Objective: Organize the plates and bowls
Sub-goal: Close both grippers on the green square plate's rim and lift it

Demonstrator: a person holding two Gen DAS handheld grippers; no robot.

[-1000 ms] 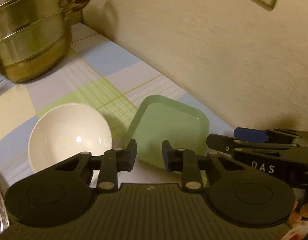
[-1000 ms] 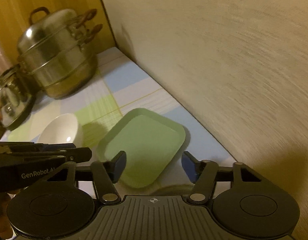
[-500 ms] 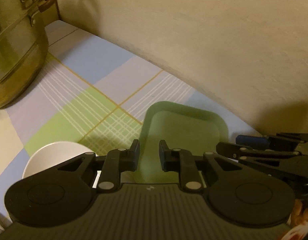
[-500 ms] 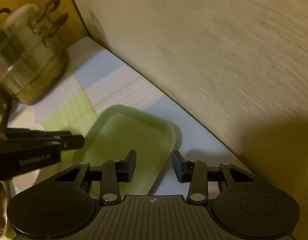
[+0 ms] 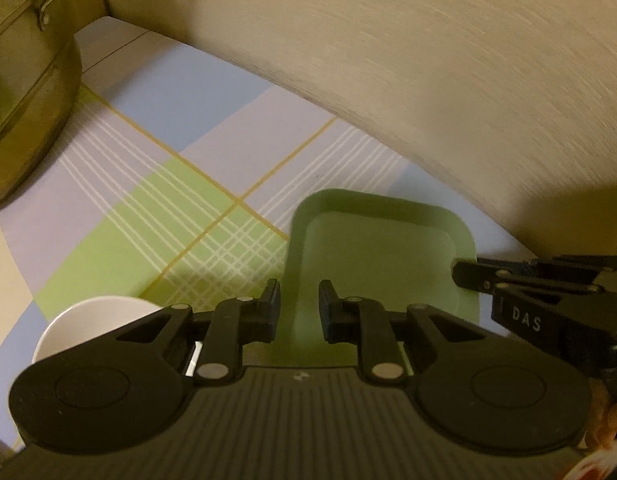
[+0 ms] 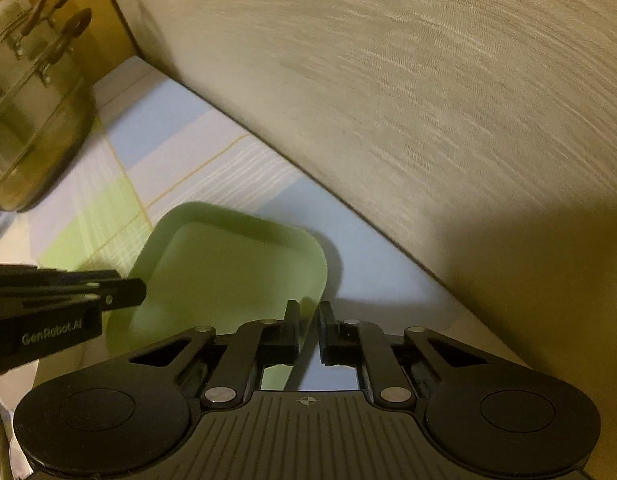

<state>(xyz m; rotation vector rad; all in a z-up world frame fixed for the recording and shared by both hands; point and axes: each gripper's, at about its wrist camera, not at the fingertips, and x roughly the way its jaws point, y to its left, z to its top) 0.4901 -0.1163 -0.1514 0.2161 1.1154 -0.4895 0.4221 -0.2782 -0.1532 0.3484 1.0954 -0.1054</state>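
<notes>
Pale textured wall [image 6: 428, 100] backs a desk [image 5: 212, 128] under a checked blue, lilac and green cloth, with a steel steamer pot [image 6: 32, 120] at the far left. Little looks sorted yet: the green plate [image 5: 380, 256] lies flat near the wall and the white bowl [image 5: 88, 324] sits apart at the near left, nothing stacked. The right tool [image 6: 308, 330] is nearly closed around the plate's near right rim; whether it pinches the rim I cannot tell. The left tool [image 5: 298, 308] is partly open, straddling the plate's near left edge, the bowl just to its left. Lifting the plate and joining it with the bowl seems to remain.
</notes>
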